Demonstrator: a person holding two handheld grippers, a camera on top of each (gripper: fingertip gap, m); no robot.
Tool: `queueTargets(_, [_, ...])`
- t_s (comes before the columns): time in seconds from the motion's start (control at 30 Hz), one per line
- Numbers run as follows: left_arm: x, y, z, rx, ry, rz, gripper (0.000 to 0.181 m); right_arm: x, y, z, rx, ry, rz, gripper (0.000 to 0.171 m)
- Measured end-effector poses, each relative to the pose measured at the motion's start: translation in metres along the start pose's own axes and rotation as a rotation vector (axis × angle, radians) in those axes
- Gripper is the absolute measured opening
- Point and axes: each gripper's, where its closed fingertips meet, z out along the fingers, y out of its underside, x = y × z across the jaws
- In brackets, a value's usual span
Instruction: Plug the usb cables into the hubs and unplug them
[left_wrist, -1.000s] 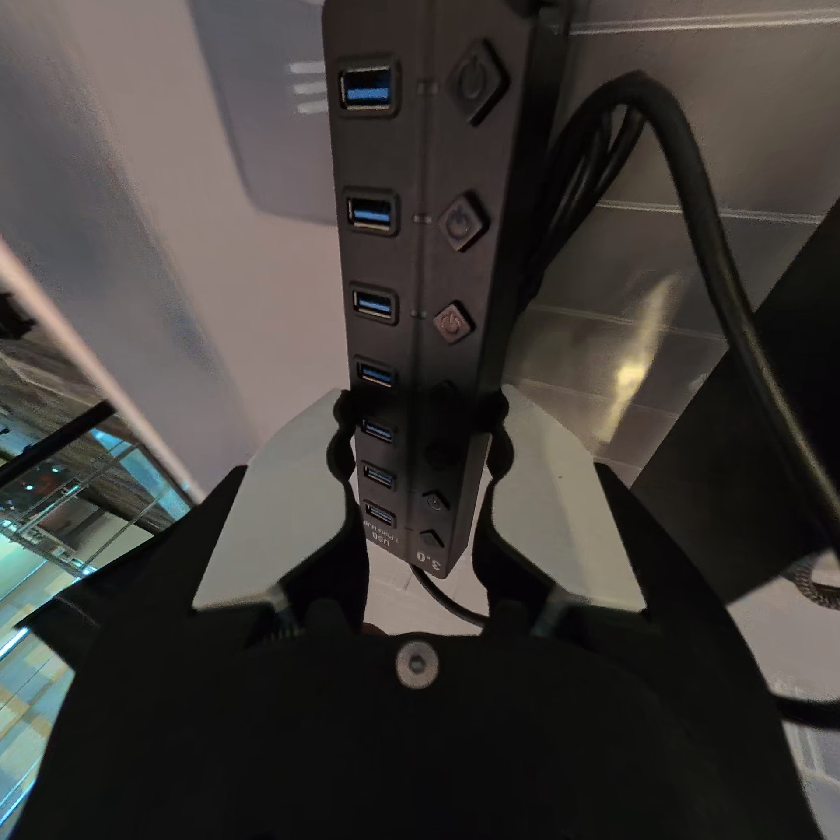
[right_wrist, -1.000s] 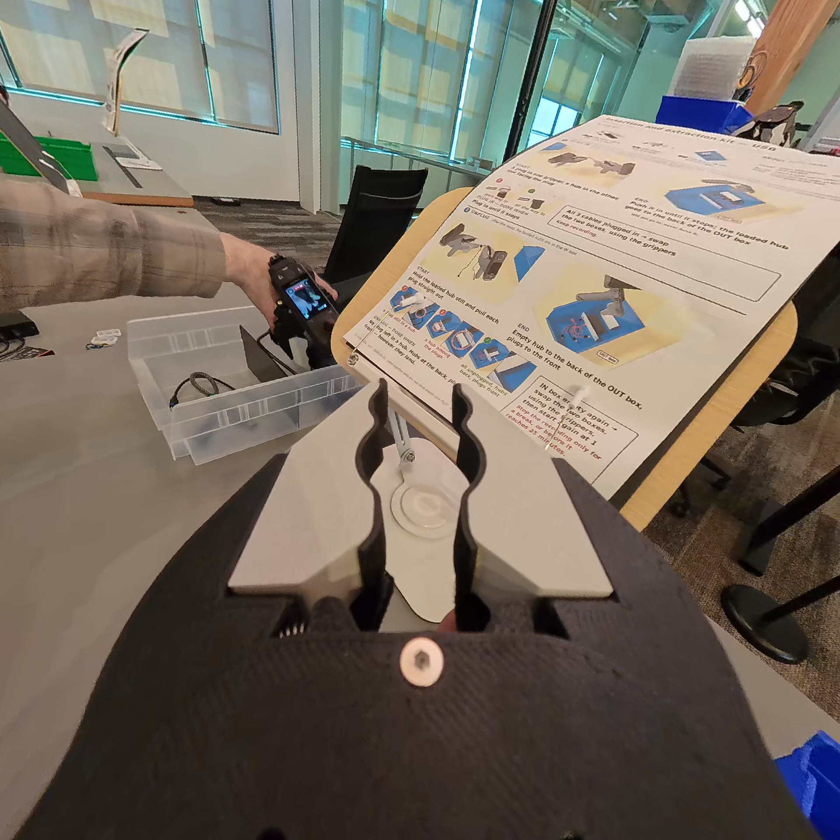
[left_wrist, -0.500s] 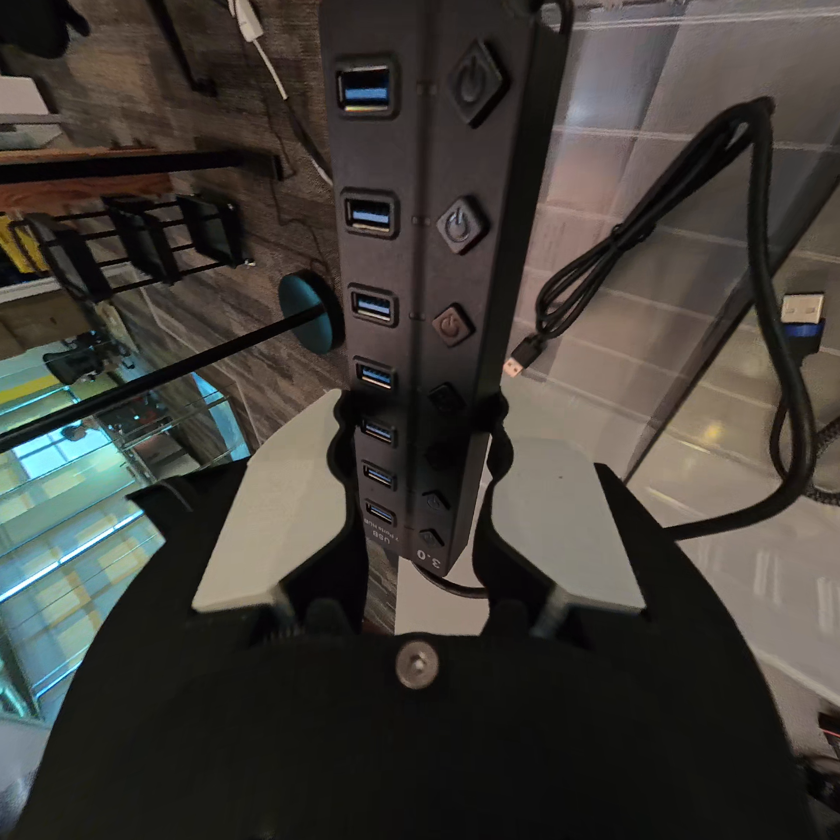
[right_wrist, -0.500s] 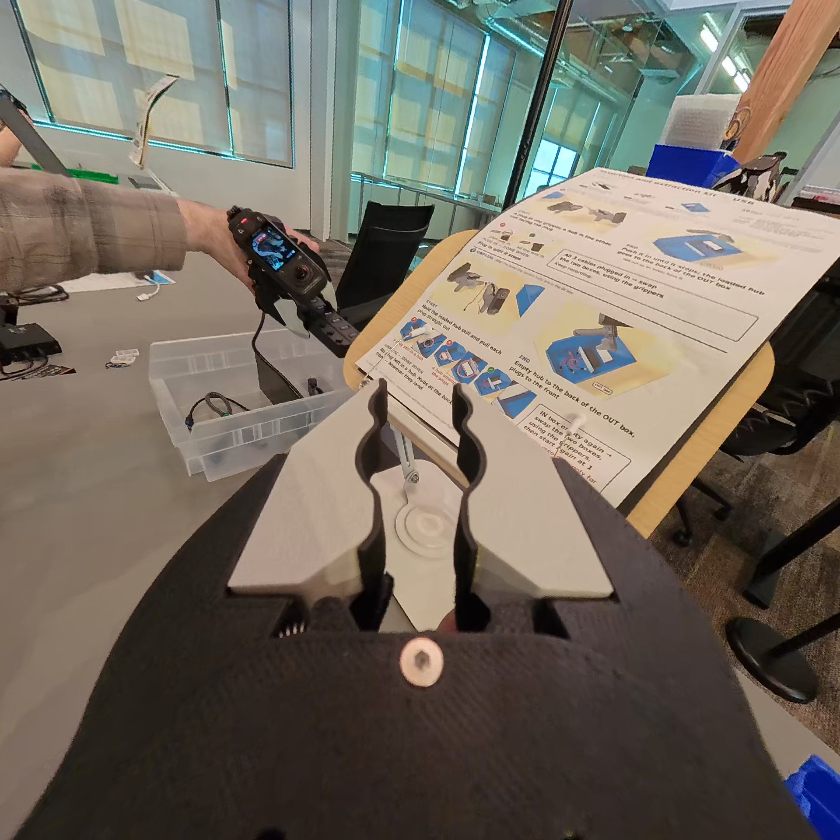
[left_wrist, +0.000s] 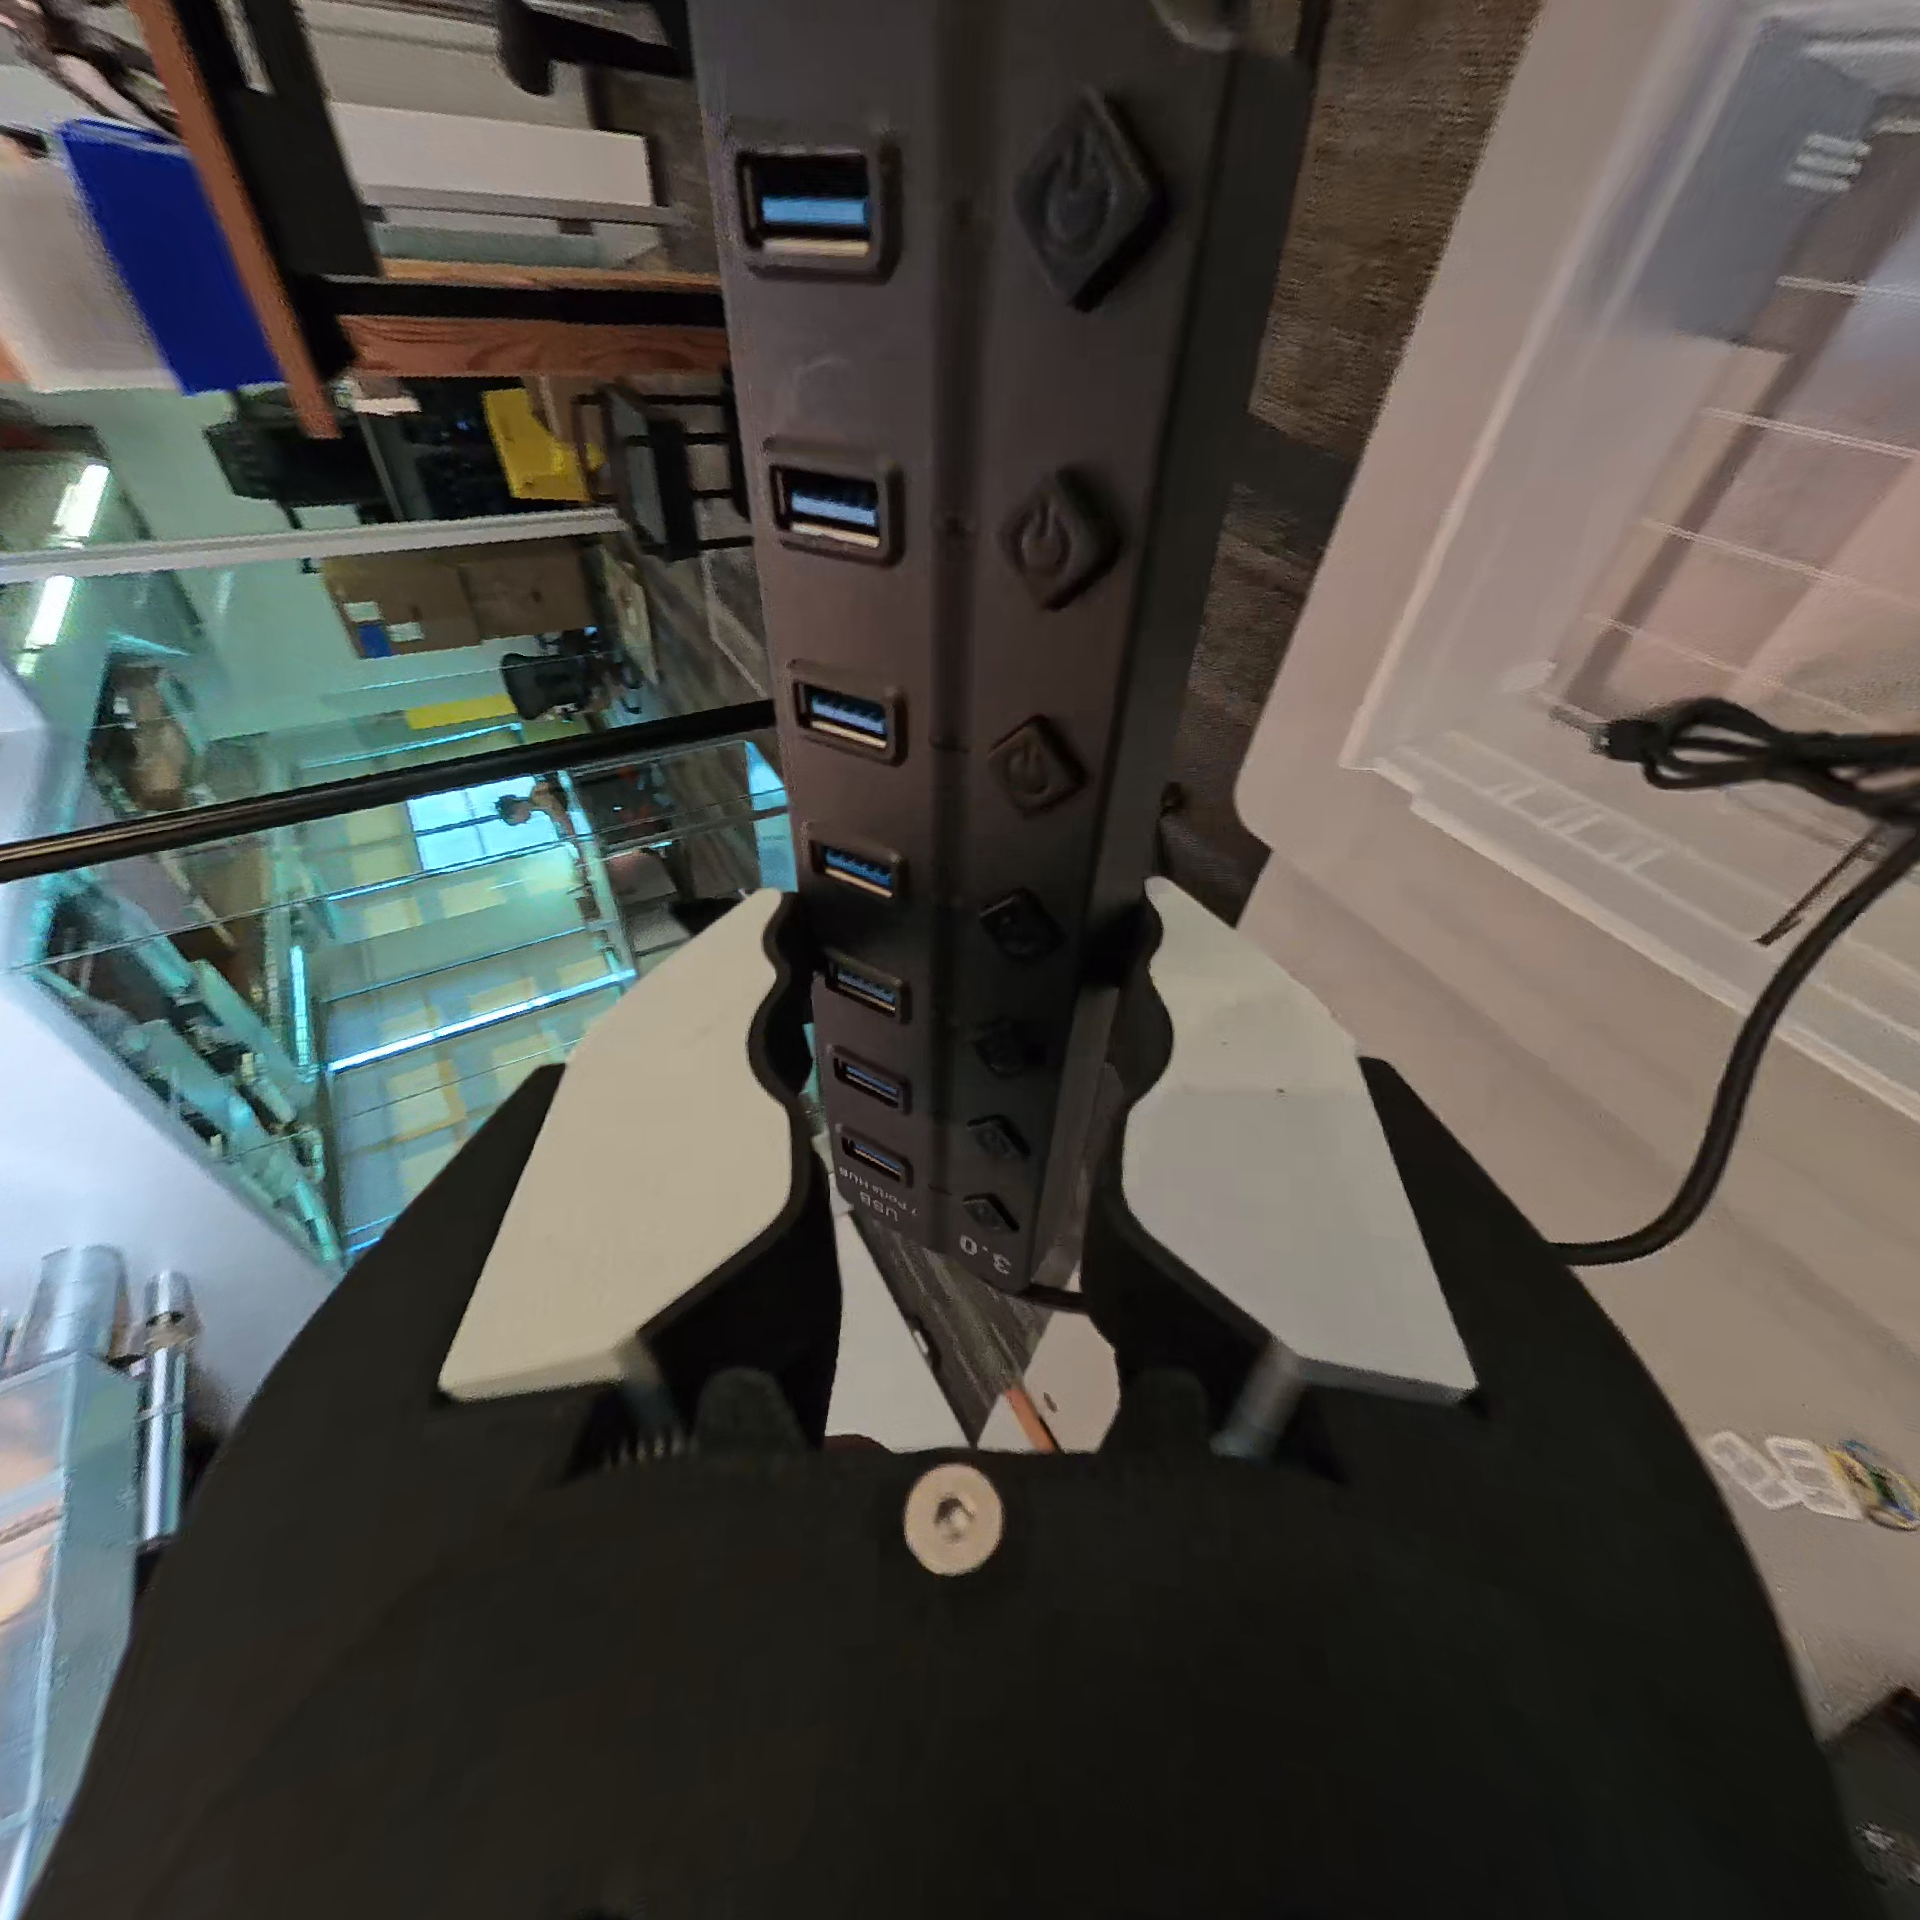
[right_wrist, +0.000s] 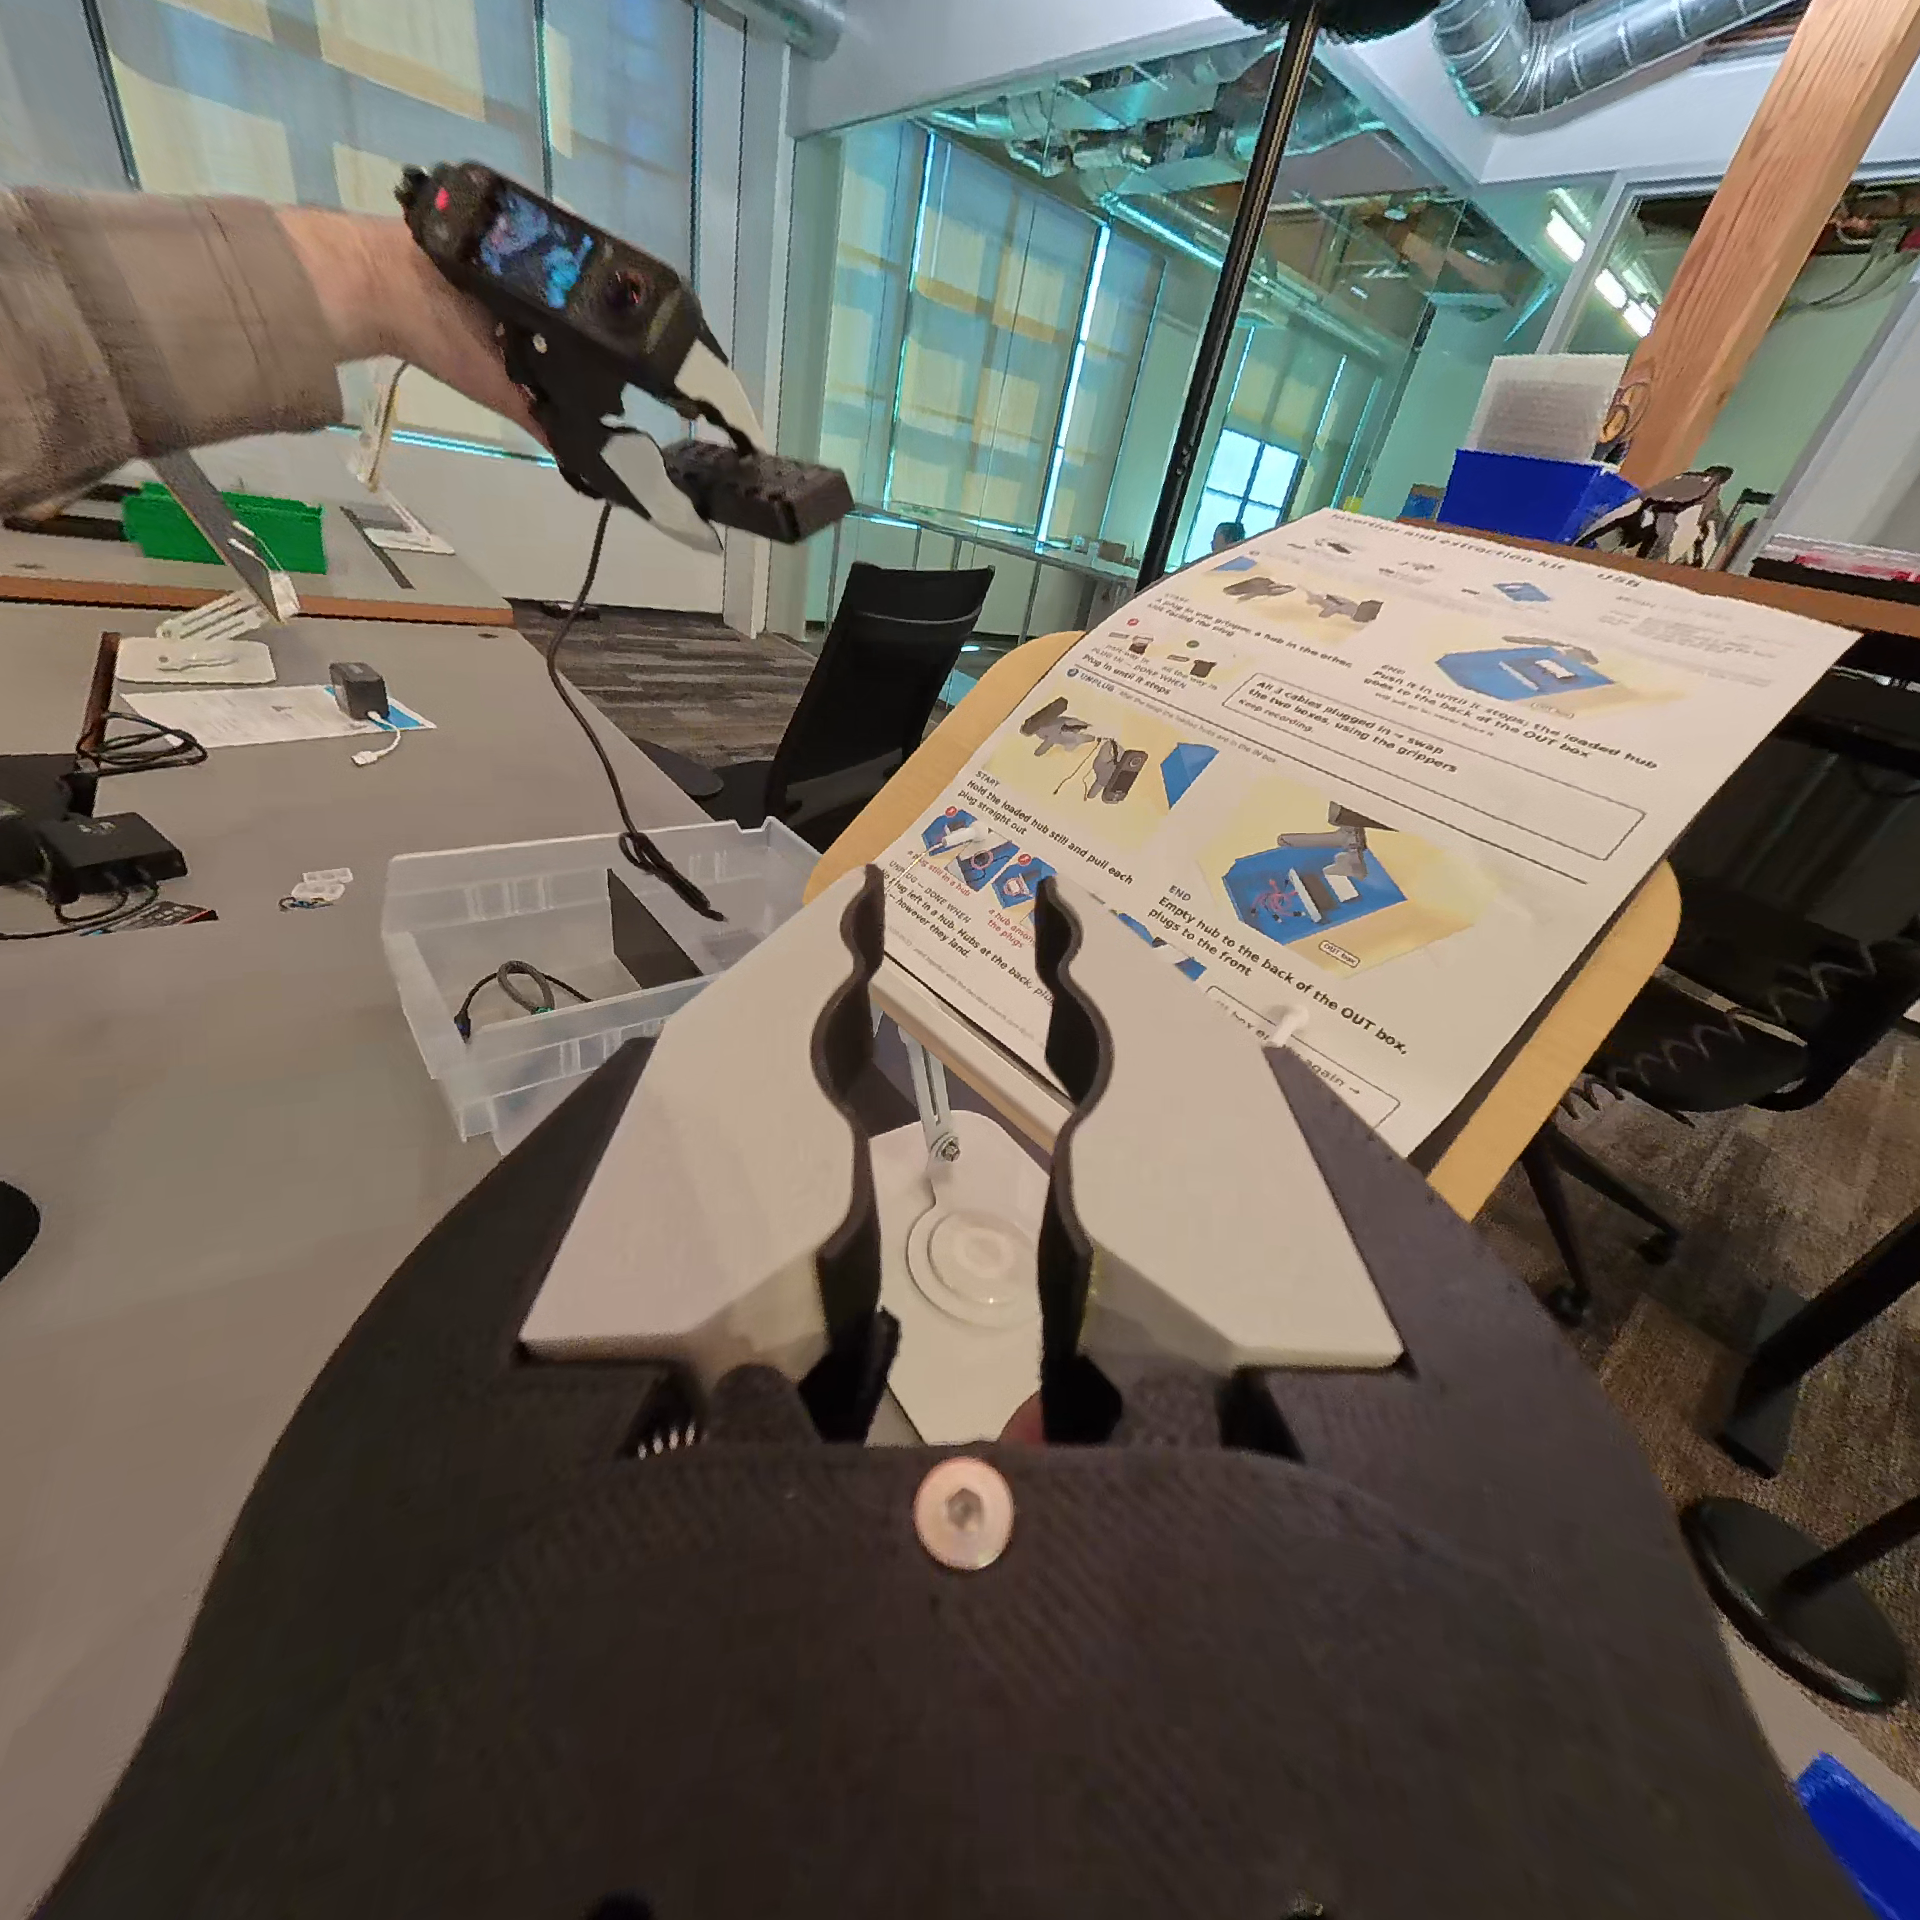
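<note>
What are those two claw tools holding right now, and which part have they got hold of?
The left gripper clamps the black USB hub by its sides, near the end its cable leaves from. The right gripper holds nothing.

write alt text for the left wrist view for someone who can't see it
The left tool is shut on a long black usb hub, gripping its near end; all seven ports in view are empty. To the right a clear plastic bin sits on a grey table, with the hub's black cable trailing past it.
</note>
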Motion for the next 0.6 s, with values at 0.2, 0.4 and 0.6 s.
queueTargets(0.2, [-0.053,-0.016,-0.069,0.015,-0.118,0.027,0.057,0.008,-0.011,-0.015,0.048,0.019,0.013,0.027])
queueTargets(0.4, [-0.087,-0.038,-0.145,0.068,-0.210,0.036,0.057,0.017,-0.024,-0.036,0.112,0.044,0.029,0.027])
queueTargets(0.6, [-0.072,-0.083,-0.205,0.167,-0.193,0.095,0.057,0.031,-0.035,-0.064,0.182,0.081,0.057,0.027])
